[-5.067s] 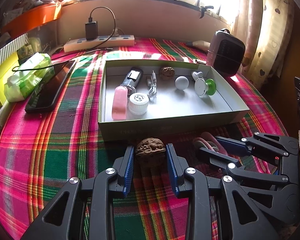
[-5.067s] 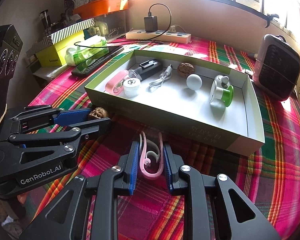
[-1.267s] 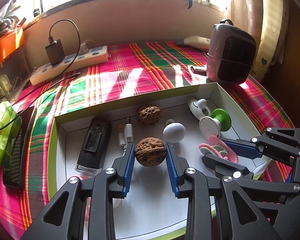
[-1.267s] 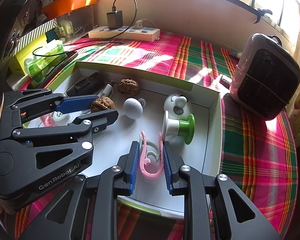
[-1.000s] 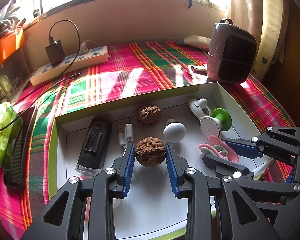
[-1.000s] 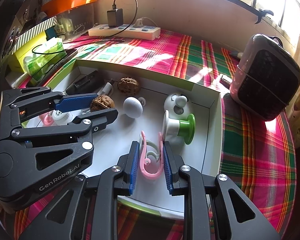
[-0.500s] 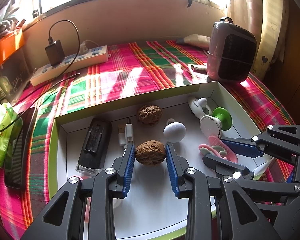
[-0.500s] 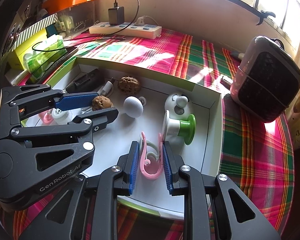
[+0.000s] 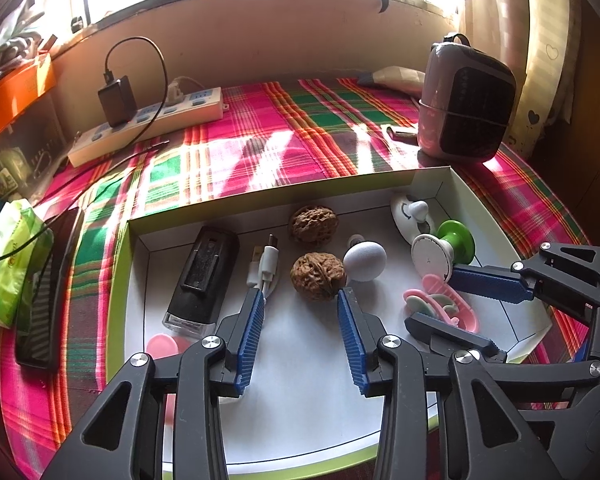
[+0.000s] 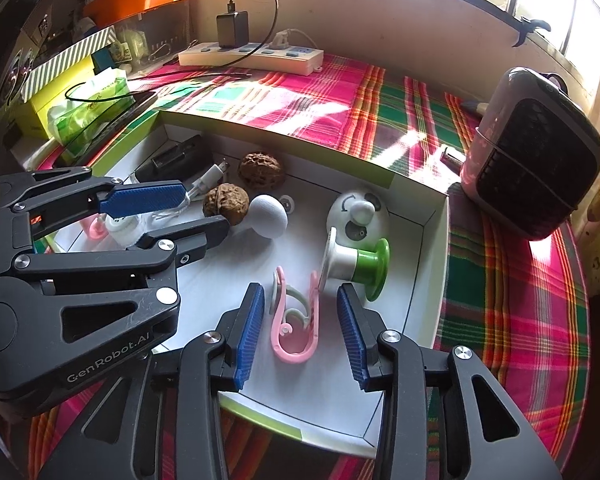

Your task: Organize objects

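Opening, both tools straddle untouched items: left tool (image 9: 300, 300) walnut (image 9: 317, 276), right tool (image 10: 298, 296) clip (image 10: 296, 320).

Two walnuts (image 9: 314, 225) (image 9: 318, 276), one white egg (image 9: 365, 261), one box (image 9: 480, 208).

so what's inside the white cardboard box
White cardboard box holds two walnuts, a white ball, pink clip, green-white spool, black device, white cable. The fingers cover part of its floor.

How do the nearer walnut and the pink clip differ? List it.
The nearer walnut is brown, round and wrinkled; the pink clip is a thin, smooth loop. The walnut sits at the tips of the left claw; the clip lies inside the right claw. Both lie in the box while both claws open.
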